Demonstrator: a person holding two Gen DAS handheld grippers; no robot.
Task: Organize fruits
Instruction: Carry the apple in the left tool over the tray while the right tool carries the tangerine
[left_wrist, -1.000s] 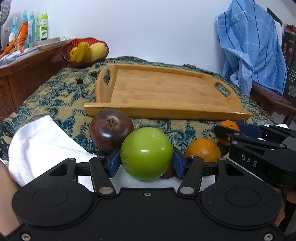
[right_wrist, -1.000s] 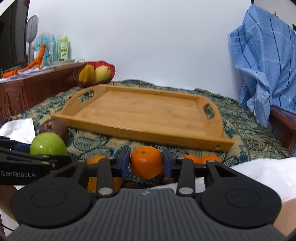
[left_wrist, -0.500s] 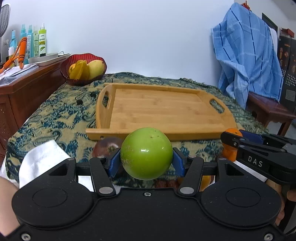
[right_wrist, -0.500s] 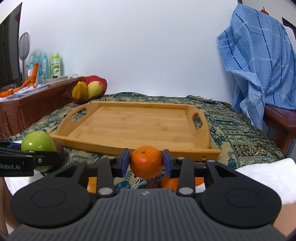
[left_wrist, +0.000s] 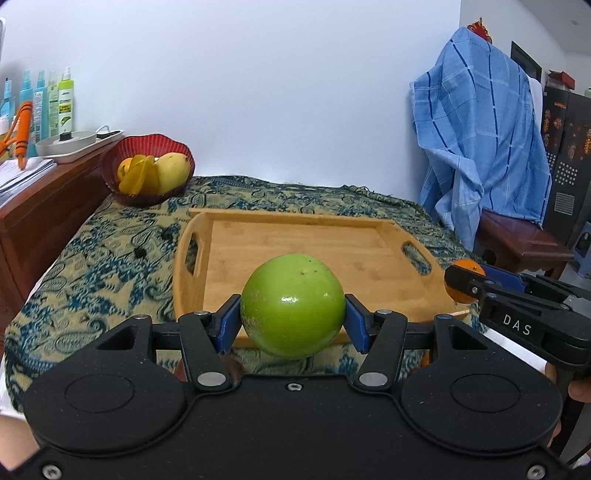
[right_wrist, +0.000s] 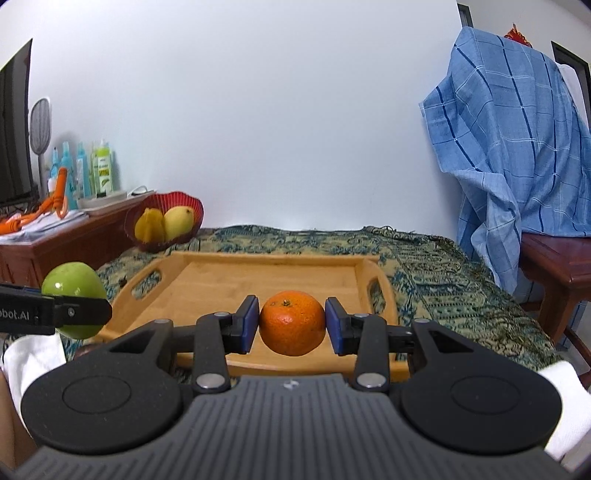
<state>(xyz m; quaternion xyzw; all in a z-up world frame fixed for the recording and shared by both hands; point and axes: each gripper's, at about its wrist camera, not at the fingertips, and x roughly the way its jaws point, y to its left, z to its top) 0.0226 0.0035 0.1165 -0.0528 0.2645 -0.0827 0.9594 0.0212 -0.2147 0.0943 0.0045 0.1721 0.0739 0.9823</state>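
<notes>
Two fruits held aloft, one per tongs. Item one: green apple (left_wrist: 292, 305), round and glossy, clenched between the blue pads (left_wrist: 228, 325) of the left tongs (left_wrist: 291, 323), raised in front of the near rim of the wooden tray (left_wrist: 369, 236); also seen at the left edge of the right wrist view. Item two: orange (right_wrist: 291, 322), small, stem scar facing up, gripped between the blue pads of the right tongs (right_wrist: 291, 326), likewise held above the tray's near edge; in the left wrist view it shows only partly, behind the black jaw at the right. Tray: bamboo, rectangular, cut-out handle at each short end, bare inside, lying on a table (left_wrist: 110, 251) covered with a teal-and-tan patterned cloth. Red bowl (left_wrist: 147, 168) at the table's far left corner, holding yellow fruit, well apart from the tray. White towel (right_wrist: 33, 354) at the near left edge. Blue checked cloth (right_wrist: 517, 147) draped over dark wooden furniture to the right. Spray bottles (left_wrist: 55, 103) on a wooden sideboard to the left.
</notes>
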